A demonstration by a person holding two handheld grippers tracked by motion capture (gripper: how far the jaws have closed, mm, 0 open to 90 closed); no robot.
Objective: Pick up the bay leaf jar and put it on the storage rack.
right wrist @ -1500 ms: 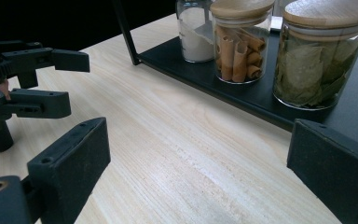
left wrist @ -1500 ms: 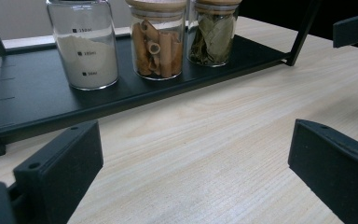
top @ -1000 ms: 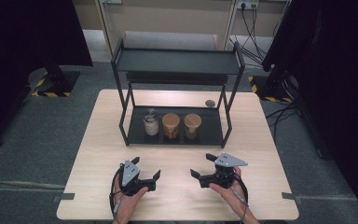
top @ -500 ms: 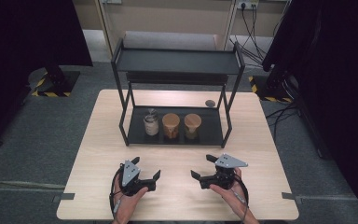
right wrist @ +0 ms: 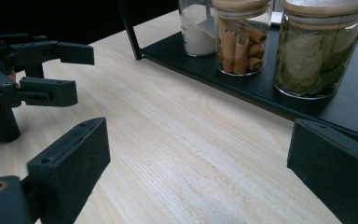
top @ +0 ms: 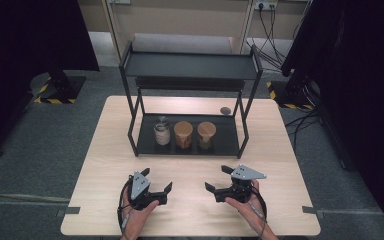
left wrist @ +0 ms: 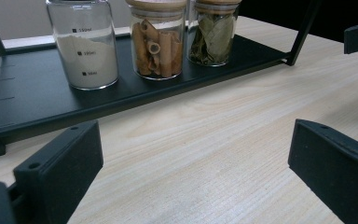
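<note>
— Nothing has shifted since the earlier frames: both hands sit where they were at the near edge of the table [top: 280,130].

— How are they posed?

— From above, the left gripper [top: 156,181] rests at about seven o'clock from the table's middle, jaws aimed toward one o'clock. The right gripper [top: 218,179] lies at five o'clock, jaws aimed toward ten. Each has its jaws spread with bare wood between them, well short of the rack [top: 130,65].

— And the jars?

— Three stand in a row on the rack's lower shelf, at twelve o'clock from the hands. The white powder jar [left wrist: 85,51] is clear glass with measure marks. The rolled-stick jar [left wrist: 157,44] beside it holds tan curled tubes under a wooden lid. The leaf jar [left wrist: 213,35] holds dull green leaves, also wood-lidded. All upright.
</note>
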